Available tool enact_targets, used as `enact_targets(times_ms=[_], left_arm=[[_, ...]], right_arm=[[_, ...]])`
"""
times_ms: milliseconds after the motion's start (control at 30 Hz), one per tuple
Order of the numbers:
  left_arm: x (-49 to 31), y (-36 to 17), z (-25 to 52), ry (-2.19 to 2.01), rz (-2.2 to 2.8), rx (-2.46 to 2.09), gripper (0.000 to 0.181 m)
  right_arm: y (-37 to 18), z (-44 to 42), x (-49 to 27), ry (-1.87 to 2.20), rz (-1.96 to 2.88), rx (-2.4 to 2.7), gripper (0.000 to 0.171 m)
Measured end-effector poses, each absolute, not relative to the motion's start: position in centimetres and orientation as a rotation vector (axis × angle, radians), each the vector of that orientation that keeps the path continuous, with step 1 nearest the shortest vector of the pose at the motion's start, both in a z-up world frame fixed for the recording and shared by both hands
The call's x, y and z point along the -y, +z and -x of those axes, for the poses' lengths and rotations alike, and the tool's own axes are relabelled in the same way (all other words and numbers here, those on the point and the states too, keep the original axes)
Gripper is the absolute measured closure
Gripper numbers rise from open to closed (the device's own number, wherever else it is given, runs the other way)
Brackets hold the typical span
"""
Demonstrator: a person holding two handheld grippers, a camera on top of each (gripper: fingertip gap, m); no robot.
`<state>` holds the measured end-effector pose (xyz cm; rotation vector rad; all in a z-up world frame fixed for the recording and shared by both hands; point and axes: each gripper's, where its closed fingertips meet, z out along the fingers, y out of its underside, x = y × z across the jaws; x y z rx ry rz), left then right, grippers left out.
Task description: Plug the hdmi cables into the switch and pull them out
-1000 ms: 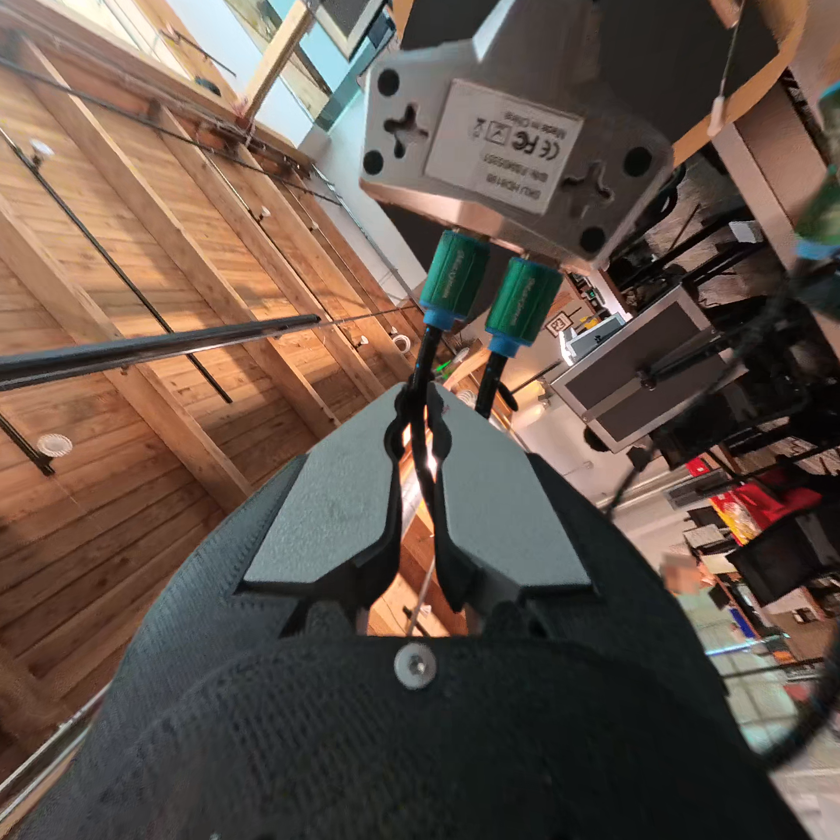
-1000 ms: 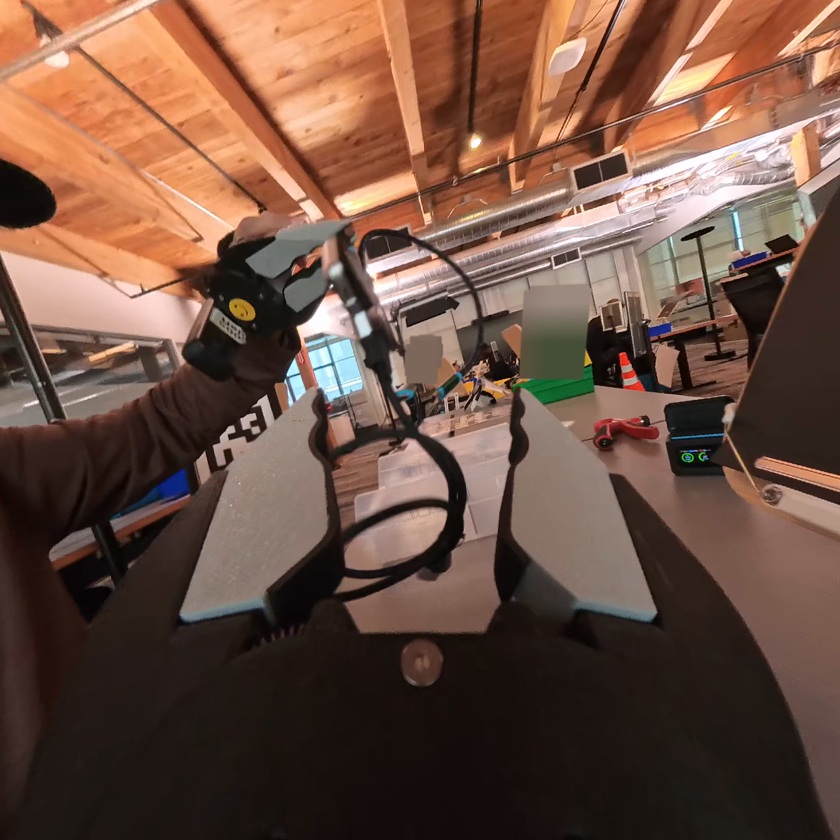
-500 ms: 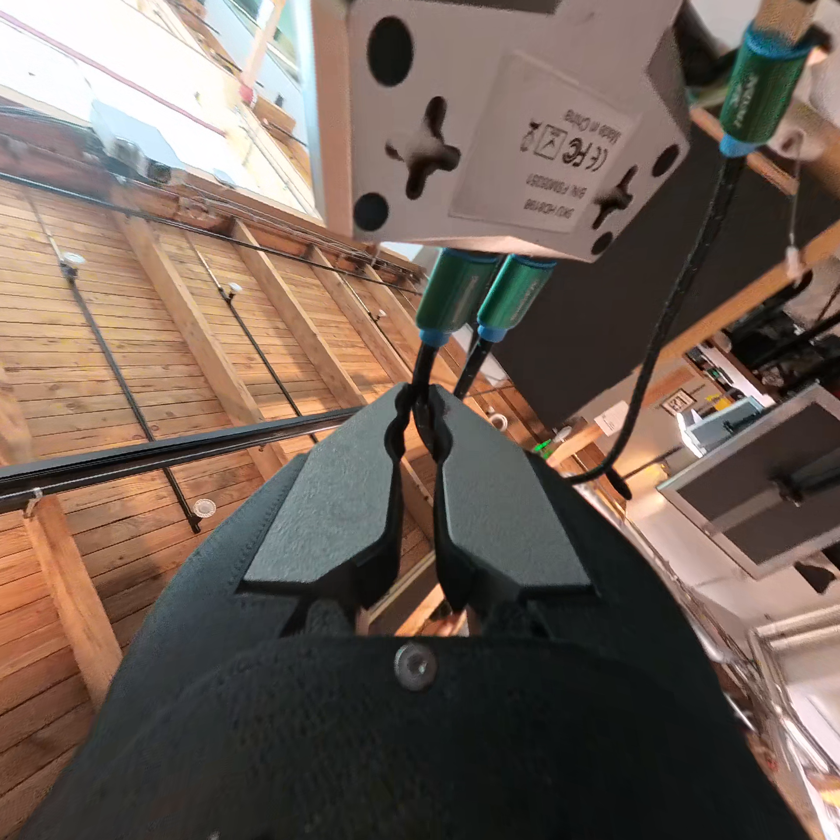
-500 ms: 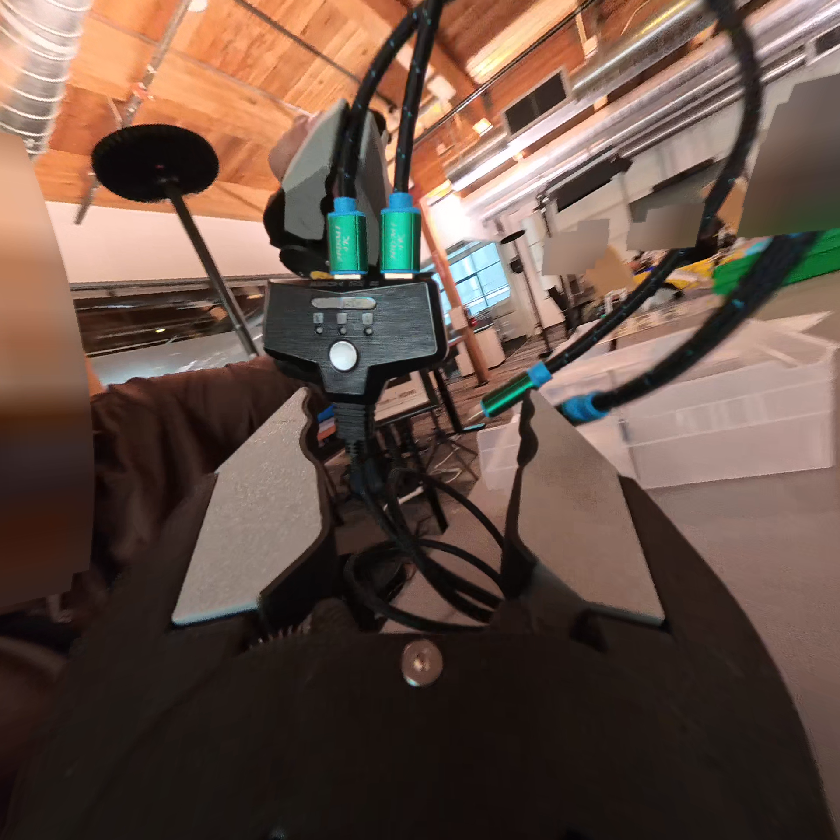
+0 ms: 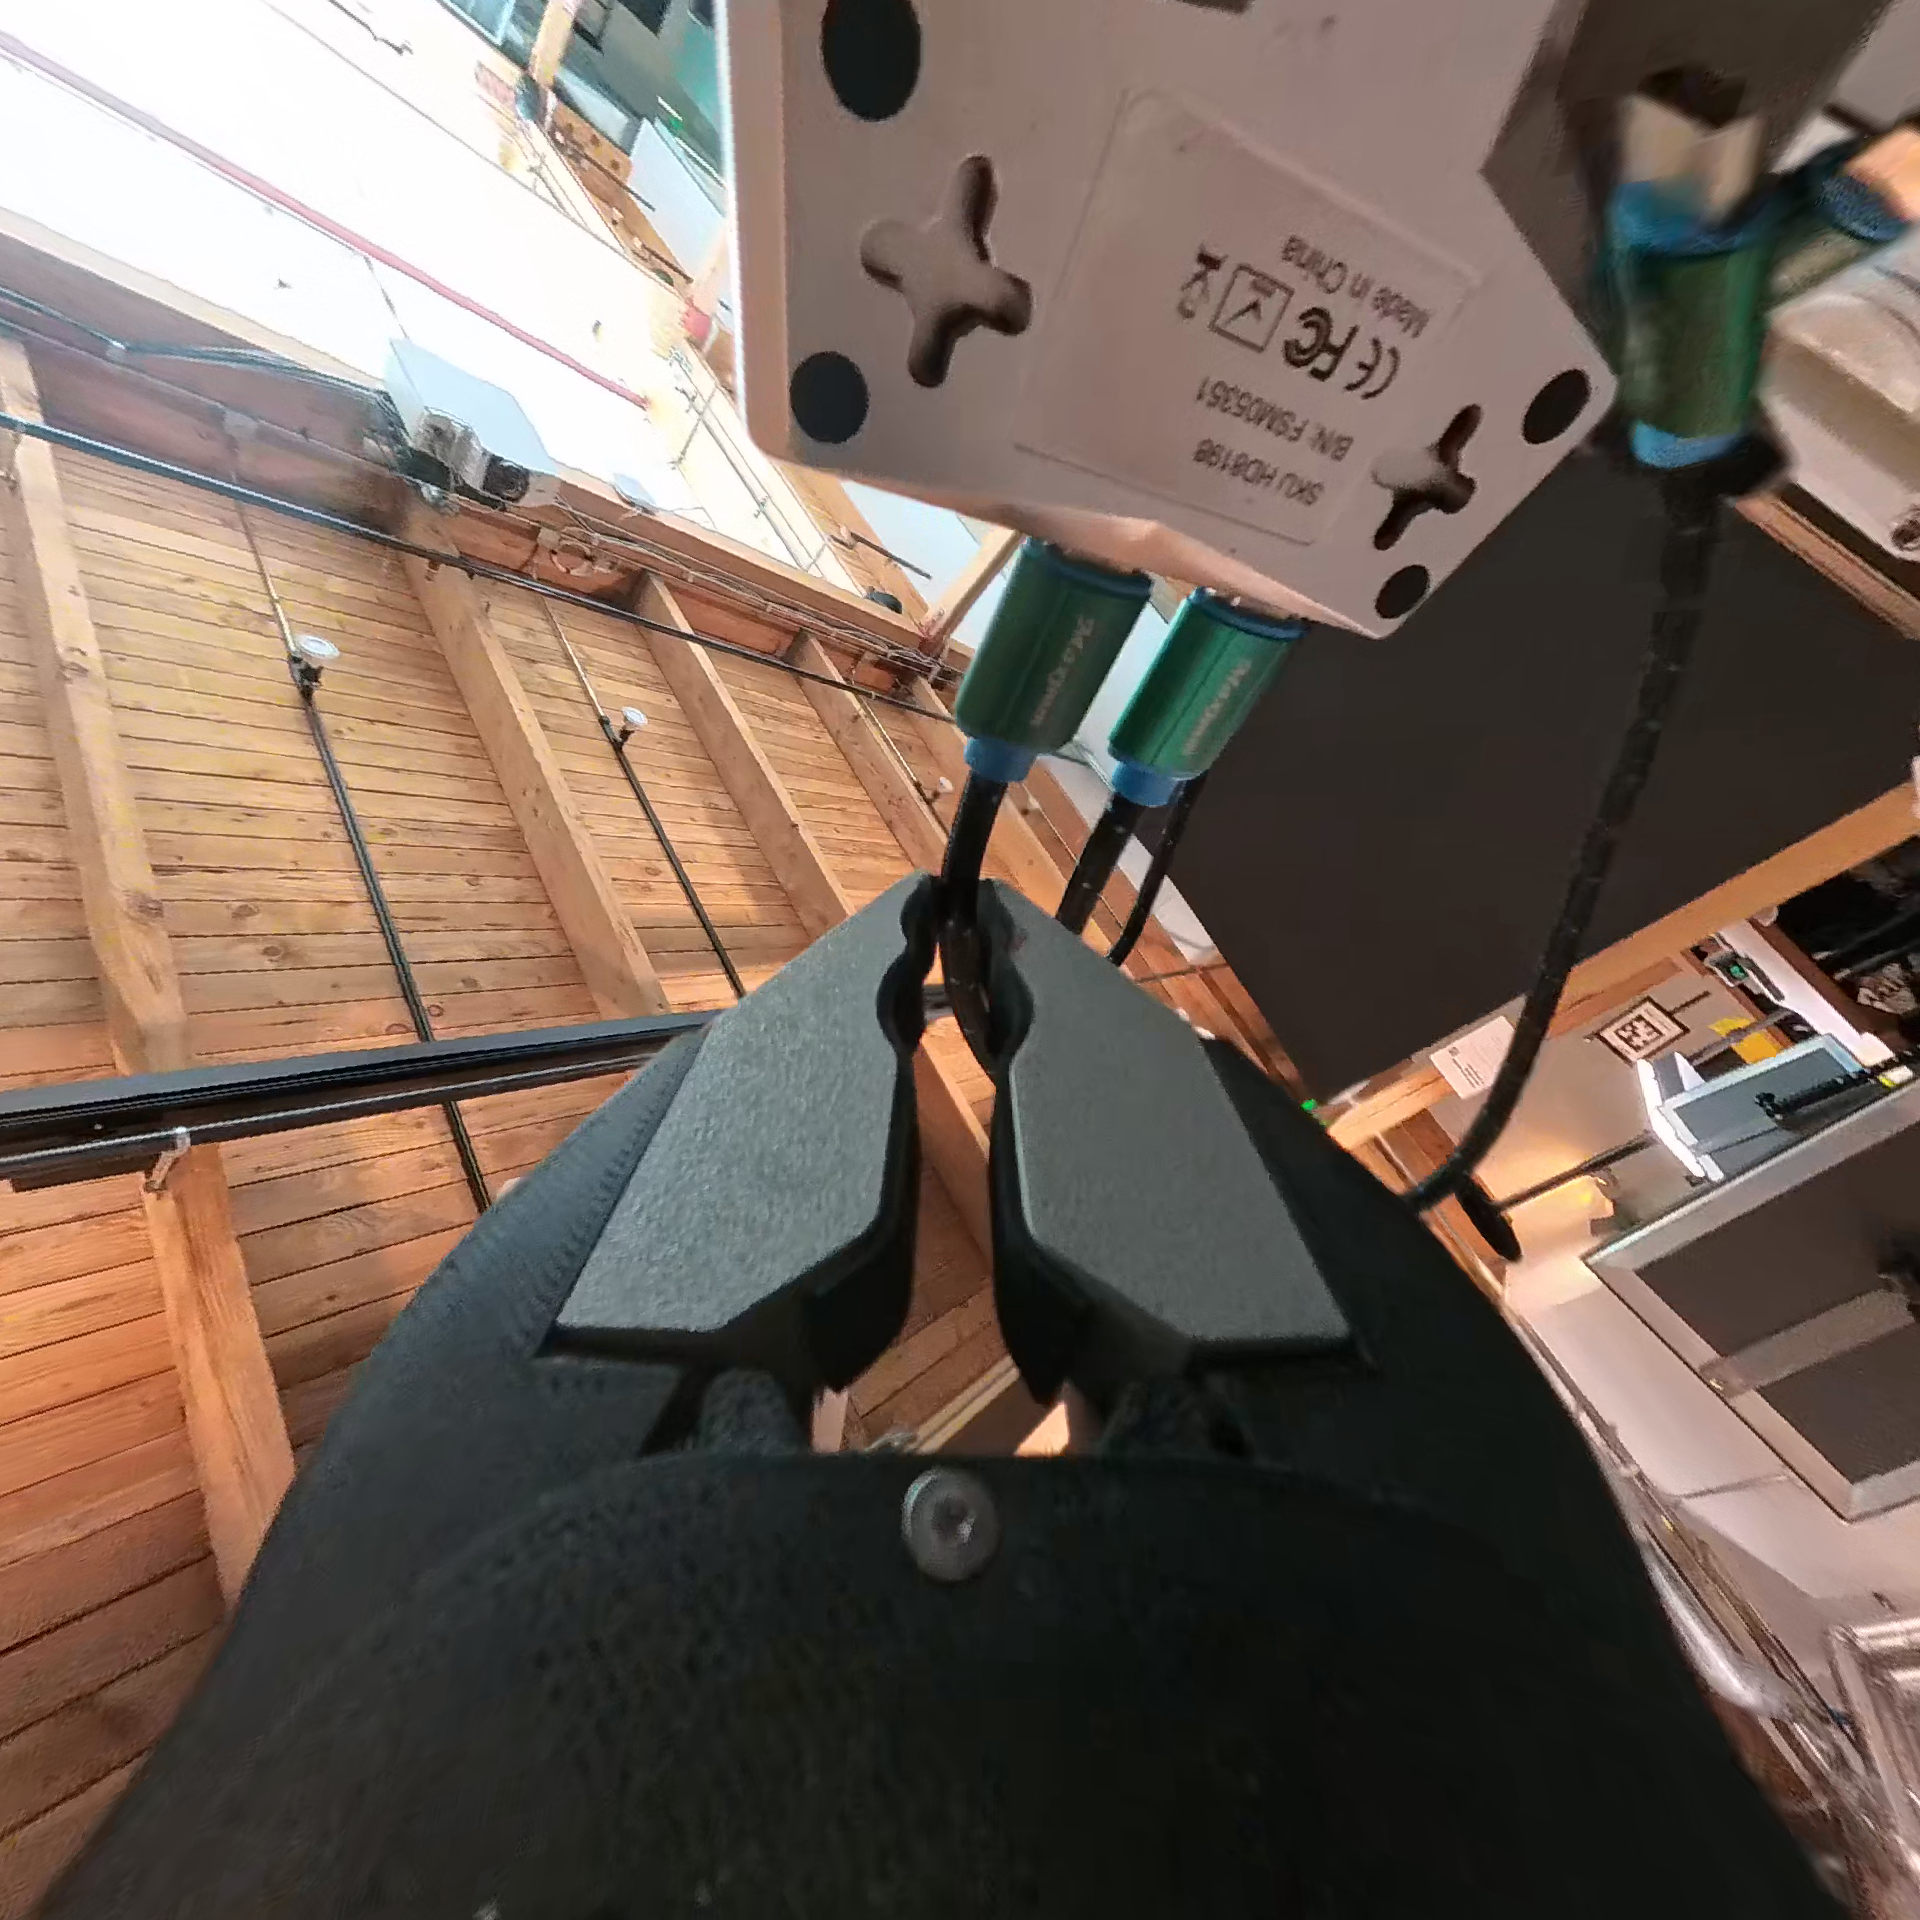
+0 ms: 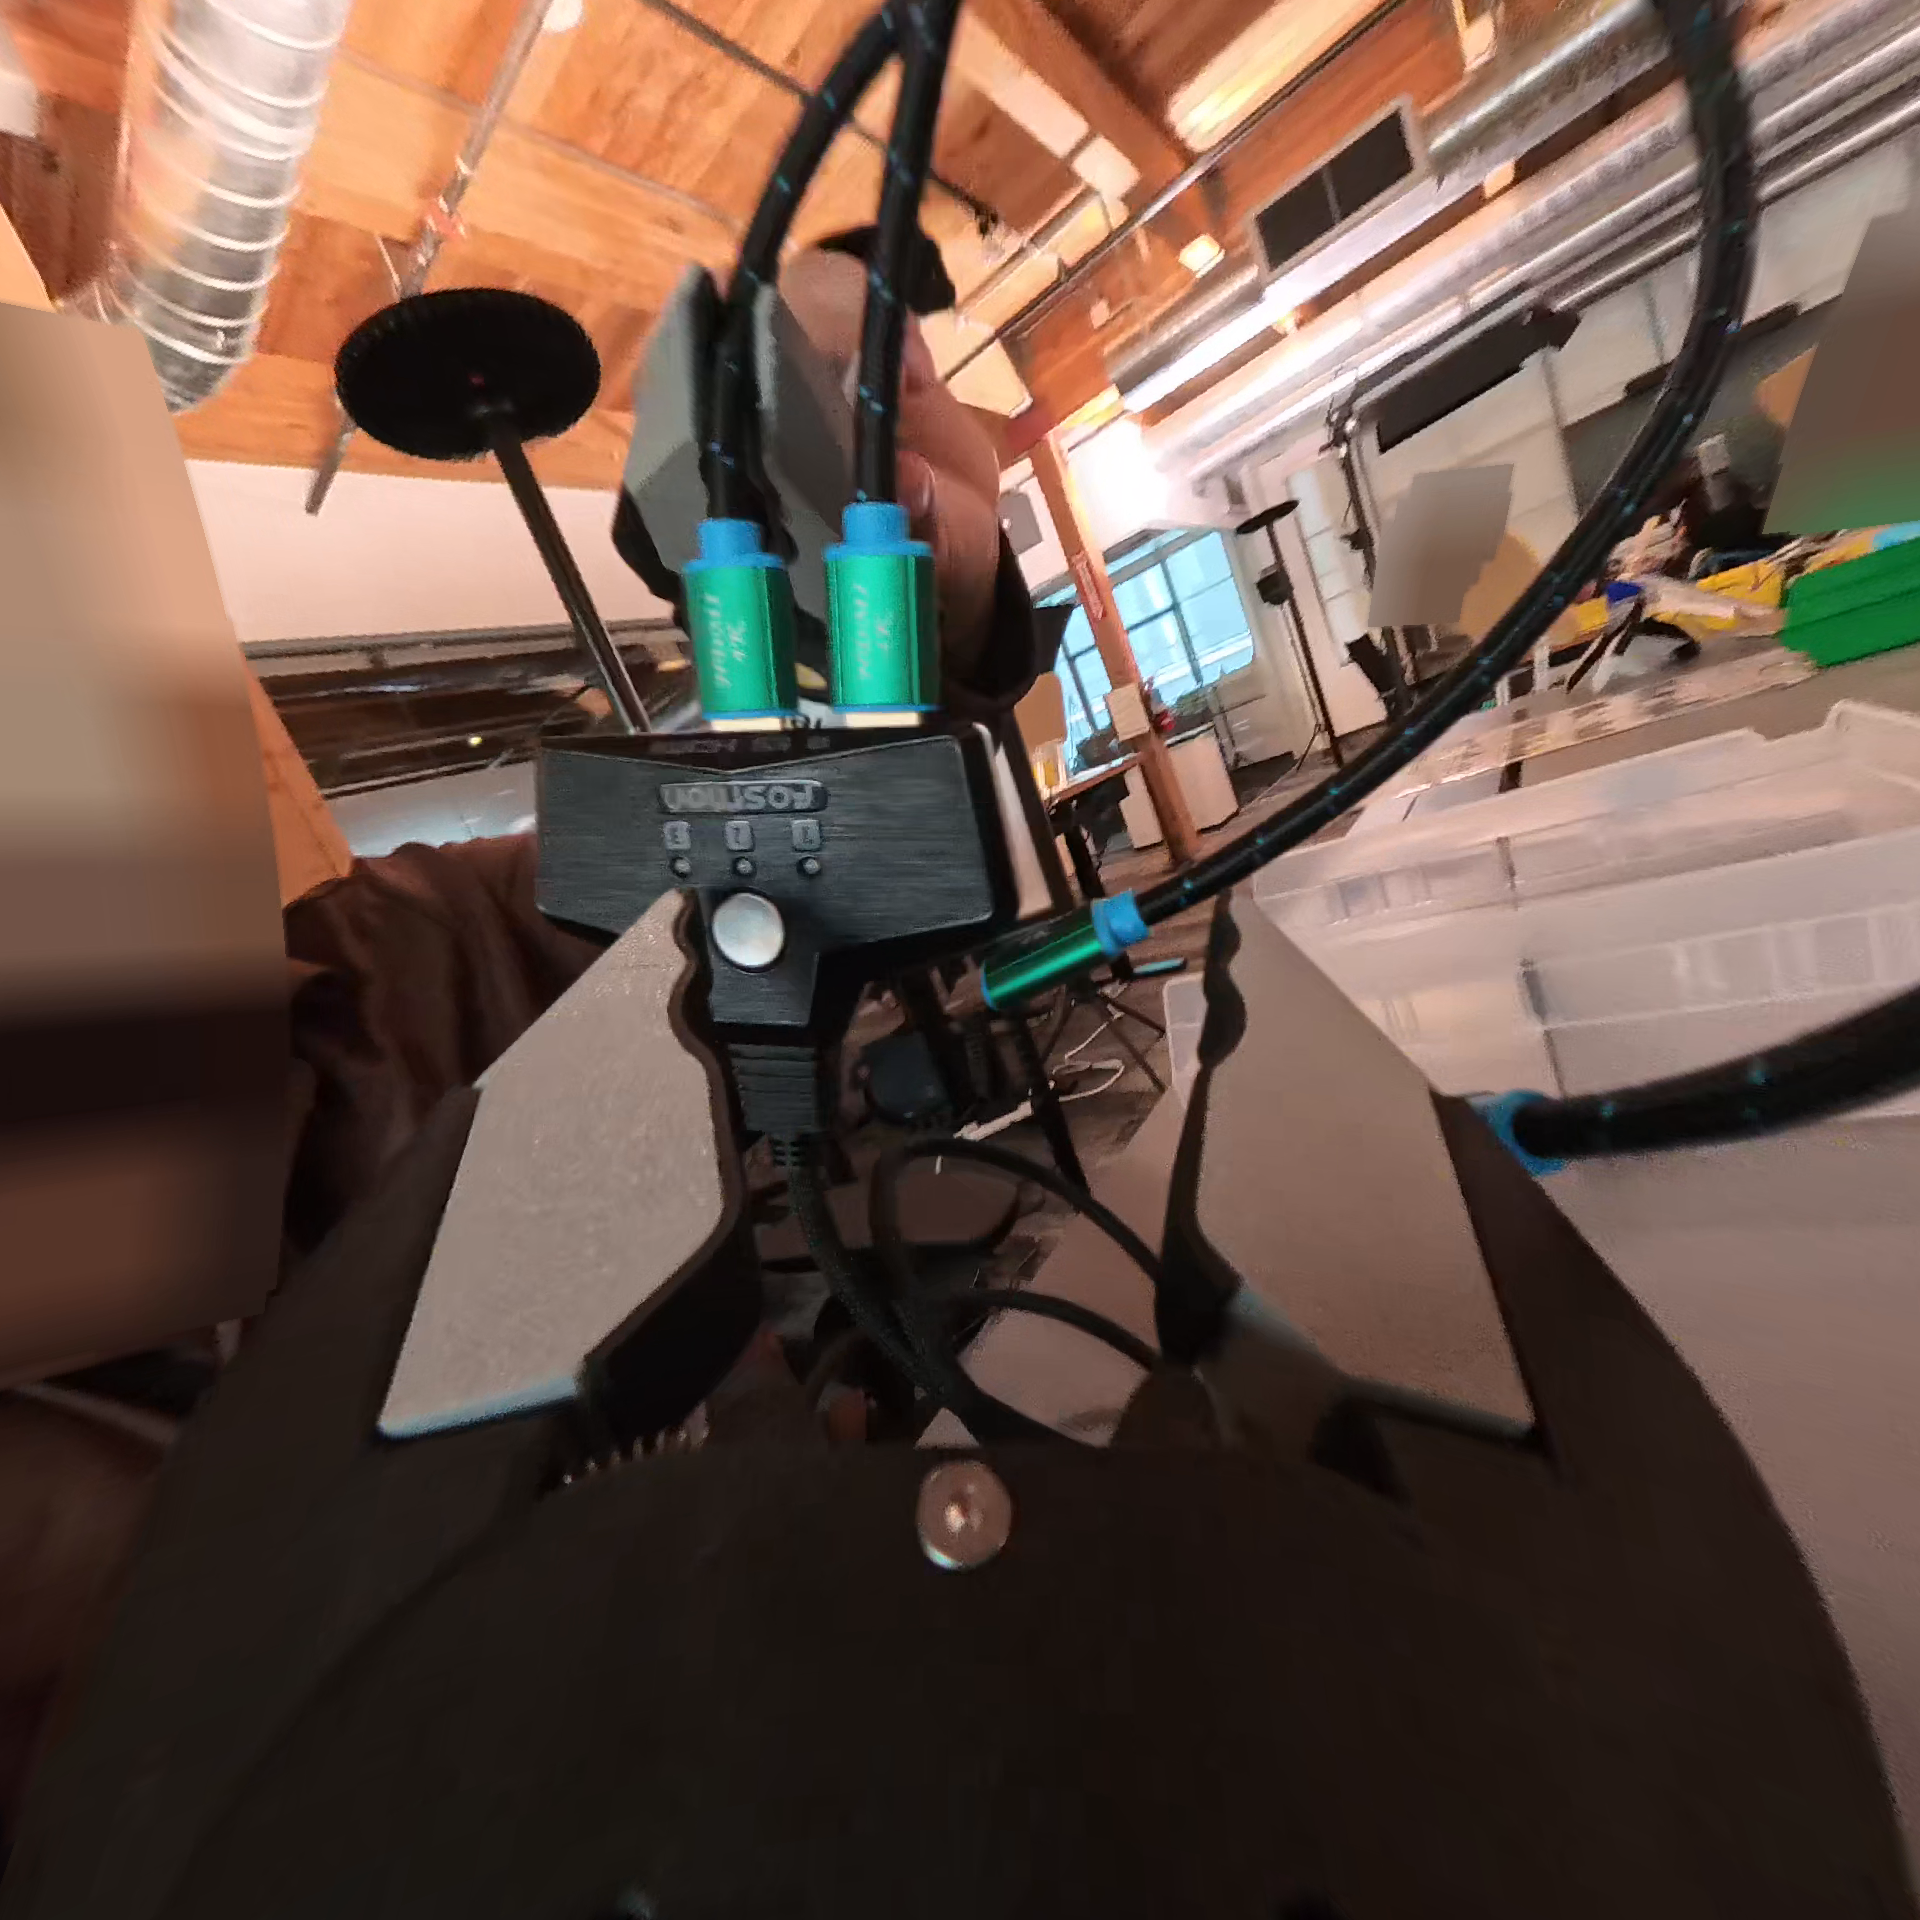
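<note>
Under the switch (image 5: 1122,291), two green plugs (image 5: 1049,665) sit seated; left gripper (image 5: 961,935) clamps one cable (image 5: 961,883), right gripper (image 6: 951,966) wide.

Switch (image 5: 1091,260) top cropped; third plug (image 5: 1683,301) perhaps blurred.

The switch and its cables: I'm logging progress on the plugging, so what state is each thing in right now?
Switch: hanging in the air from its cables.
Two green plugs: seated side by side in the switch.
Third green plug: loose, dangling unplugged.
Left claw: shut on one plugged cable.
Right claw: open, around the switch's lower end.
</note>
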<state>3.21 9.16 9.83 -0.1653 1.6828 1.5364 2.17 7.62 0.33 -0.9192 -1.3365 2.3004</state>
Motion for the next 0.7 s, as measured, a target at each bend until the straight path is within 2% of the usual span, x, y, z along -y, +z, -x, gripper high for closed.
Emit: enact_targets(times_ms=[100,167,267,367,400,500,700], left_arm=[[-8.5,9.5,-4.2,1.491,0.127,-1.69,0.177],[-8.2,9.3,-4.6,1.474,0.119,-1.689,0.177],[-7.8,9.4,-5.1,1.464,0.094,-1.672,0.177],[-7.4,9.4,-5.6,1.439,0.083,-1.655,0.177],[-7.3,9.3,-5.8,1.434,0.077,-1.651,0.177],[-7.1,9.0,-5.9,1.416,0.073,-1.651,0.178],[-8.6,9.1,-4.0,1.46,0.159,-1.65,0.177]], right_arm=[[-0.3,-1.9,-6.6,2.328,0.925,1.403,0.071],[-0.1,-2.5,-5.8,2.403,0.872,1.44,0.072],[0.3,-3.9,-4.2,2.503,0.742,1.526,0.085],[0.2,-4.2,-3.2,2.547,0.691,1.574,0.083],[0.3,-4.5,-2.9,2.573,0.664,1.582,0.085],[0.7,-5.4,-2.6,2.61,0.567,1.605,0.108],[0.7,-4.4,-4.4,2.541,0.66,1.518,0.117]])
